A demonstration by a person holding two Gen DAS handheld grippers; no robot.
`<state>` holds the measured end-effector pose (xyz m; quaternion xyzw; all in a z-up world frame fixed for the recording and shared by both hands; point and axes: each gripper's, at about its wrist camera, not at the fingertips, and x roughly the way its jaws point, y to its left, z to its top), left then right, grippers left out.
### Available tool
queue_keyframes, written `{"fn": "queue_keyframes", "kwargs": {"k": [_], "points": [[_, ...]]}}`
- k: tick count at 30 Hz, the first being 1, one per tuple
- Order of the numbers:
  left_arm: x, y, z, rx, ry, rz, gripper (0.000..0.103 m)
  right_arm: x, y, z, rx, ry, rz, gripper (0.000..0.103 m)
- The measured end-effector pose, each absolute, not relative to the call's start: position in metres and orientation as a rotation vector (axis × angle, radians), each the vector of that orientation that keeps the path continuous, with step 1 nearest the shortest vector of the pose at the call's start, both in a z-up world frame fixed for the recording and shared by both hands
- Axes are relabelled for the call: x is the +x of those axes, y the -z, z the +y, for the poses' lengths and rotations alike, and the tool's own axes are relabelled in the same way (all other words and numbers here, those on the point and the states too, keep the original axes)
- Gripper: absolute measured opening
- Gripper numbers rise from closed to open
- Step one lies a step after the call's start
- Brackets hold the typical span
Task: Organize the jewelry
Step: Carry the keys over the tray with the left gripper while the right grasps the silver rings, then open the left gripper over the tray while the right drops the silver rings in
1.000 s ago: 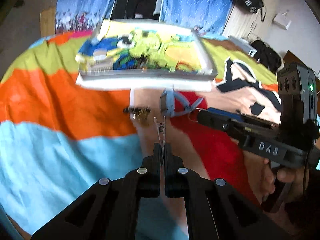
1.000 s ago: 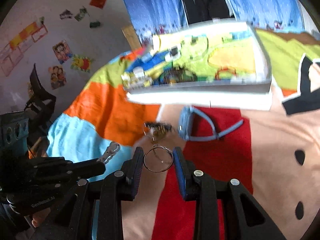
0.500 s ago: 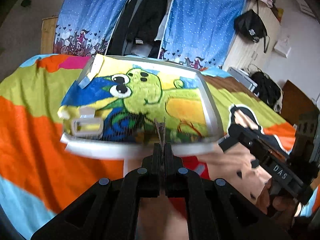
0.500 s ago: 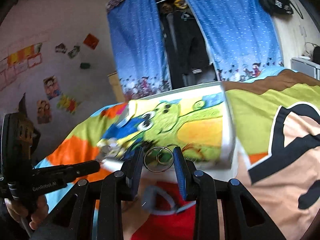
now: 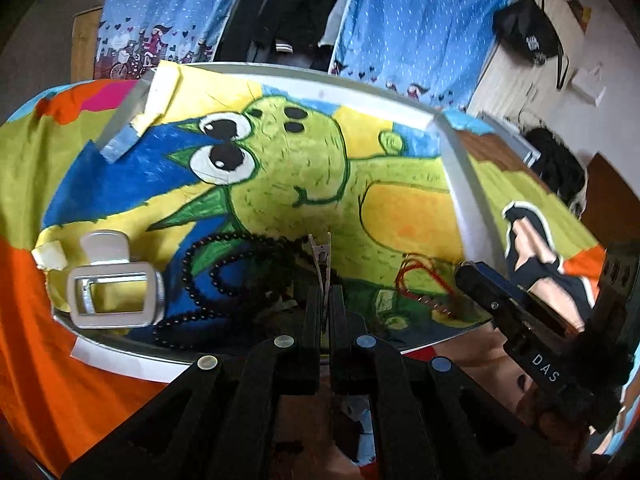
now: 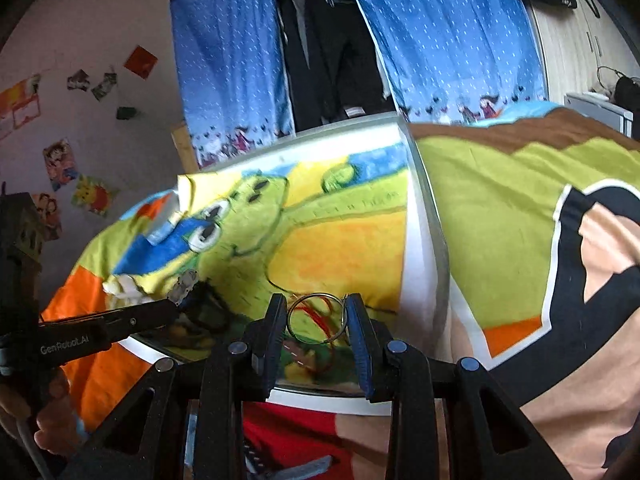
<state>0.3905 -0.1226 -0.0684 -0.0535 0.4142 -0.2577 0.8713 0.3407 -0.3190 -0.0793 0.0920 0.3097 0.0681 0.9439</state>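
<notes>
A white tray (image 5: 460, 184), lined with a green cartoon picture, lies on the bed. In it are a silver claw clip (image 5: 114, 296), a black bead necklace (image 5: 216, 276) and a red cord bracelet (image 5: 420, 280). My left gripper (image 5: 326, 298) is shut on a thin silver hair clip (image 5: 322, 254), which it holds above the tray's near part. In the right wrist view it is the left gripper (image 6: 176, 306) coming in from the left. My right gripper (image 6: 316, 314) is shut on a metal ring (image 6: 316, 318) above the tray's near edge (image 6: 332, 398), just over the red bracelet (image 6: 320, 316).
The tray rests on a bright patchwork bedspread (image 5: 48, 360). Blue curtains (image 6: 232, 60) and hanging dark clothes (image 6: 320, 40) stand behind the bed. A blue strap (image 6: 304, 468) lies on the cover under my right gripper. A hand (image 6: 44, 424) holds the left gripper.
Both grippers have moved forward from above the bedspread to above the tray's near part, each still holding its piece. The tray now looks much larger.
</notes>
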Motion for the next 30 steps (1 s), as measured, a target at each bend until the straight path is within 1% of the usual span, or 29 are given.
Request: {"fn": "queue_keyframes", "kwargs": {"k": [4,8,9,10,11,12,13,16,17,18,19,20,21,22,24,25,26,27,29,30], "points": [[0.395,0.078,-0.13,-0.074,0.505,0.891,0.001,0.342,0.082,-0.319,0.175,-0.14,0.652,0.03],[0.393,0.076,-0.125,-0.112,0.503,0.897,0.002,0.339,0.081,-0.32,0.174,-0.147,0.657,0.03],[0.393,0.074,-0.125,-0.113,0.5,0.893,0.005,0.338,0.08,-0.32,0.172,-0.144,0.655,0.032],[0.391,0.07,-0.125,-0.109,0.502,0.889,0.015,0.338,0.079,-0.321,0.172,-0.142,0.653,0.035],[0.389,0.067,-0.126,-0.102,0.506,0.884,0.023,0.337,0.078,-0.321,0.171,-0.139,0.649,0.046],[0.386,0.062,-0.127,-0.096,0.502,0.877,0.041,0.336,0.075,-0.321,0.172,-0.139,0.641,0.052],[0.384,0.057,-0.126,-0.095,0.489,0.864,0.049,0.334,0.073,-0.322,0.172,-0.138,0.635,0.053],[0.374,0.043,-0.122,-0.109,0.46,0.831,0.051,0.327,0.064,-0.324,0.167,-0.128,0.61,0.053],[0.37,0.037,-0.121,-0.116,0.448,0.825,0.052,0.324,0.059,-0.325,0.169,-0.125,0.596,0.055],[0.366,0.031,-0.119,-0.123,0.432,0.814,0.057,0.32,0.054,-0.327,0.173,-0.124,0.581,0.061],[0.362,0.026,-0.117,-0.126,0.421,0.803,0.065,0.316,0.049,-0.328,0.175,-0.122,0.568,0.064],[0.356,0.018,-0.116,-0.13,0.408,0.783,0.07,0.31,0.042,-0.329,0.173,-0.119,0.545,0.069],[0.348,0.01,-0.113,-0.136,0.396,0.753,0.078,0.304,0.035,-0.329,0.168,-0.119,0.521,0.072],[0.342,0.004,-0.11,-0.141,0.389,0.731,0.081,0.3,0.03,-0.329,0.164,-0.119,0.506,0.074],[0.326,-0.01,-0.104,-0.152,0.372,0.682,0.082,0.286,0.017,-0.329,0.156,-0.12,0.463,0.079],[0.319,-0.015,-0.103,-0.153,0.365,0.668,0.084,0.28,0.012,-0.329,0.154,-0.122,0.446,0.081],[0.311,-0.022,-0.1,-0.155,0.354,0.65,0.088,0.273,0.007,-0.329,0.152,-0.124,0.429,0.087],[0.301,-0.028,-0.097,-0.16,0.336,0.625,0.1,0.267,0.003,-0.329,0.151,-0.127,0.411,0.095],[0.285,-0.038,-0.09,-0.171,0.306,0.577,0.102,0.249,-0.009,-0.328,0.146,-0.135,0.352,0.103],[0.275,-0.044,-0.086,-0.176,0.296,0.556,0.102,0.243,-0.014,-0.327,0.141,-0.138,0.326,0.103]]}}
